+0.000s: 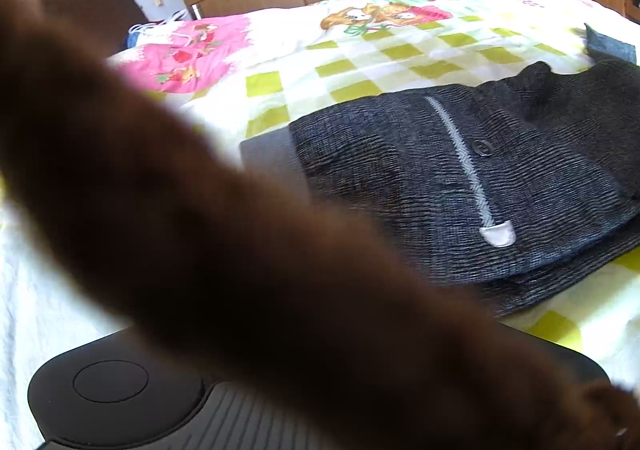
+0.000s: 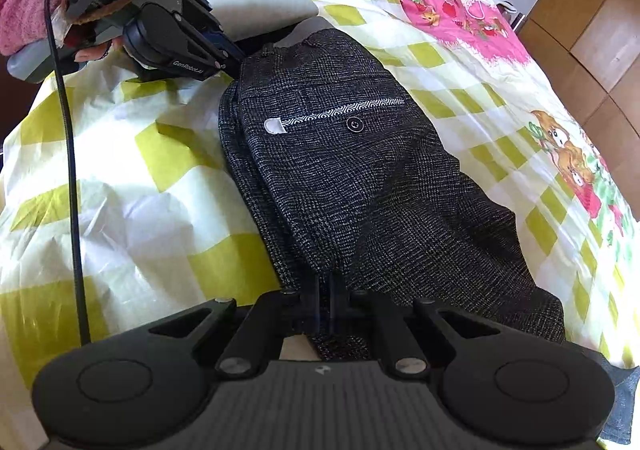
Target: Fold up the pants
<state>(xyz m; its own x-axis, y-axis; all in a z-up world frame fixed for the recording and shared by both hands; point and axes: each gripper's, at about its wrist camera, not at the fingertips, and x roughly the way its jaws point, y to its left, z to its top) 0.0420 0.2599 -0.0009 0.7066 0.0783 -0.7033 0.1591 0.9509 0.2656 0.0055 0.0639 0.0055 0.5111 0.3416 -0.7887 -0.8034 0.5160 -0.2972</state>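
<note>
So the pants (image 2: 340, 177) lie folded on the bed (image 2: 132, 169). The right hand-held gripper (image 2: 330, 302) is clamped on the near fold, probably to carry it over, and the left hand-held gripper (image 2: 228, 61) is closed at the waistband corner, pinning it.

free: checked bedspread (image 2: 120, 177) bare at left of right-wrist view | free: bed's far right bare | blocked: folded pants (image 2: 340, 177) fill centre | blocked: left gripper (image 2: 236, 63) at upper left, at the pants' far edge | blocked: brown blur (image 1: 200, 230) covers left-wrist view's left and bottom
</note>
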